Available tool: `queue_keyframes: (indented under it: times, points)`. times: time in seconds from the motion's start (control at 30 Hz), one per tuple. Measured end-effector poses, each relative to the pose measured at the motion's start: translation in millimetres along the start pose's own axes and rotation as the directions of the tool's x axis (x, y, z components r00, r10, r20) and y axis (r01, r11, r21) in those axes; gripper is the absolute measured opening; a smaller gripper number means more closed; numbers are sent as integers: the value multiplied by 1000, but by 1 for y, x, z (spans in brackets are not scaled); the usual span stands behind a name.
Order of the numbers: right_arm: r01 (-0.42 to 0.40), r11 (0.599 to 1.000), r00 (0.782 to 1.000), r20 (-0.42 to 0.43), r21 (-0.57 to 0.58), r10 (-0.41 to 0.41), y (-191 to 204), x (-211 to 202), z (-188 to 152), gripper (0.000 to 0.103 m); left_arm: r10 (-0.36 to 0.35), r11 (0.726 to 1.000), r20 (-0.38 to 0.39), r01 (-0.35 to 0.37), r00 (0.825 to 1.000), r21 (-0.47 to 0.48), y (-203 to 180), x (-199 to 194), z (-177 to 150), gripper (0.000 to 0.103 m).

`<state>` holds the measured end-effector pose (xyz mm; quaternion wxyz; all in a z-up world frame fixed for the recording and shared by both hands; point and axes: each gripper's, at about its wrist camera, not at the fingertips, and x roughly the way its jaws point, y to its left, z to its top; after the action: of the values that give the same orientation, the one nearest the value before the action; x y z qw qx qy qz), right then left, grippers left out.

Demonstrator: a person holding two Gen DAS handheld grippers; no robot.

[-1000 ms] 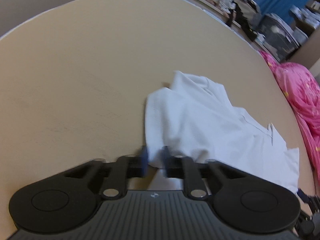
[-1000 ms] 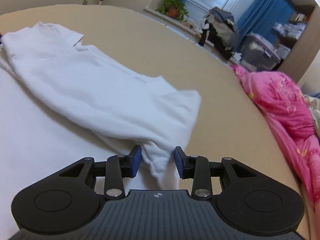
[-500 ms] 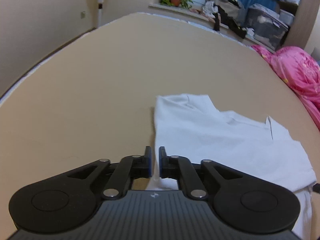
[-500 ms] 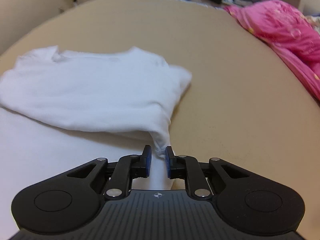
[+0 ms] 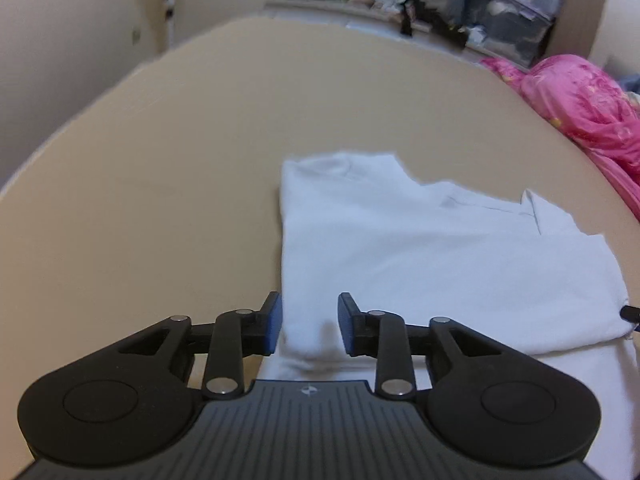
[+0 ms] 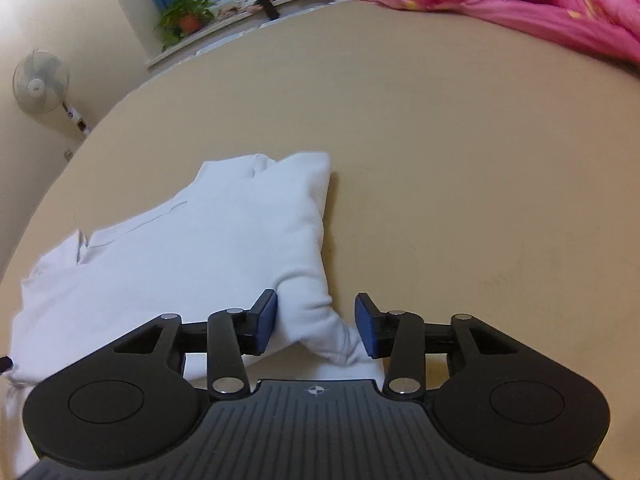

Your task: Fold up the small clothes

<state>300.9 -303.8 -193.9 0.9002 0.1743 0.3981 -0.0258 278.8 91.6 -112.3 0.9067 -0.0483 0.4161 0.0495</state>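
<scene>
A small white shirt lies folded over on the tan bed surface; it also shows in the right wrist view. My left gripper is open, its blue pads on either side of the shirt's near left corner, not pinching it. My right gripper is open around the shirt's near right corner, a bunched fold of cloth lying loose between the pads. The near hem is hidden under both gripper bodies.
A pink quilt lies along the right side of the bed, also in the right wrist view. A window ledge with a potted plant, clothes and storage boxes stands beyond the far edge. A fan hangs on the wall.
Both grippers, shut on the shirt's corners half a second ago, have opened and let the cloth go. The folded shirt now rests flat on the bed.
</scene>
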Motion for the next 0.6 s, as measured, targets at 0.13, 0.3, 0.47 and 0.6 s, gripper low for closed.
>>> queue_keyframes:
  times: [0.13, 0.3, 0.47, 0.6]
  points:
    - [59, 997, 997, -53, 40, -56, -8, -17, -1, 52, 58, 998, -92, -56, 994, 27, -4, 5, -11, 39]
    - [127, 992, 986, 112, -27, -123, 15, -117, -20, 47, 17, 999, 94, -21, 995, 49, -13, -99, -5, 39]
    - [1, 999, 979, 205, -41, 8, 23, -198, -66, 49, -43, 995, 181, 26, 982, 98, -24, -199, -64, 65]
    - [-38, 998, 987, 153, -54, 46, 14, -208, -119, 51, -27, 989, 168, 1, 985, 148, -31, -224, -148, 68]
